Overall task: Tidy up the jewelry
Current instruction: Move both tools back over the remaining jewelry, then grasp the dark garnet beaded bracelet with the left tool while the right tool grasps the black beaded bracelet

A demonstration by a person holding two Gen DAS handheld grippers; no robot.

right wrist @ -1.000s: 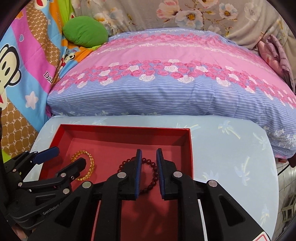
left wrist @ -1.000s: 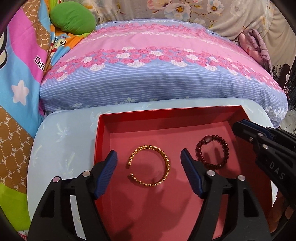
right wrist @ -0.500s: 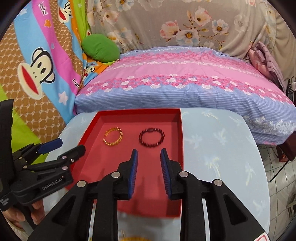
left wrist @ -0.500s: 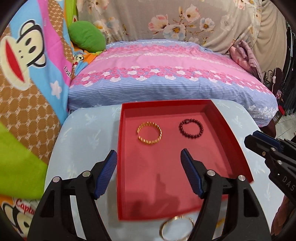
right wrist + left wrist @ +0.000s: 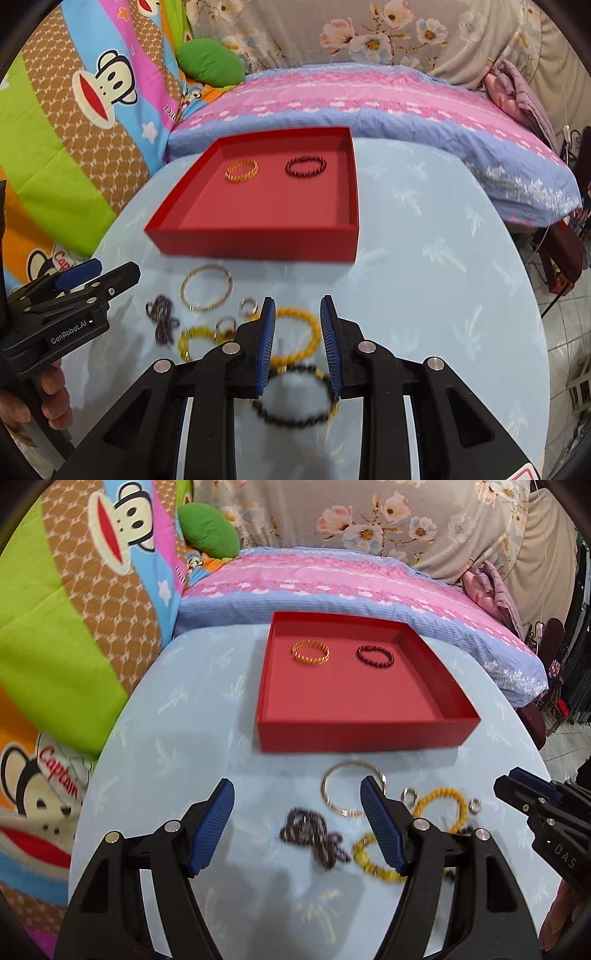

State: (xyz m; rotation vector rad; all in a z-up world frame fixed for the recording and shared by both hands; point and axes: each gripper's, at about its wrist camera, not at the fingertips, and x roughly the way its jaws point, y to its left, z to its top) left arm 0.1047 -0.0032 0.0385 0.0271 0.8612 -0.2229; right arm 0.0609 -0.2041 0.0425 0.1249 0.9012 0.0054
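Observation:
A red tray stands on the pale blue table and holds a gold bangle and a dark red bead bracelet. Loose jewelry lies in front of it: a thin metal bangle, a dark bead string, yellow bead bracelets, small rings and a black bead bracelet. My left gripper is open and empty above the bead string. My right gripper is open, empty, above the yellow and black bracelets.
A pink and blue striped pillow lies right behind the table. Cartoon-print bedding rises at the left. The pale blue table extends to the right of the tray. Floor and dark furniture show past the right table edge.
Both grippers have pulled back from over the tray toward the near side of the table. The loose jewelry in front of the tray has come into view. The right jaws have opened wider.

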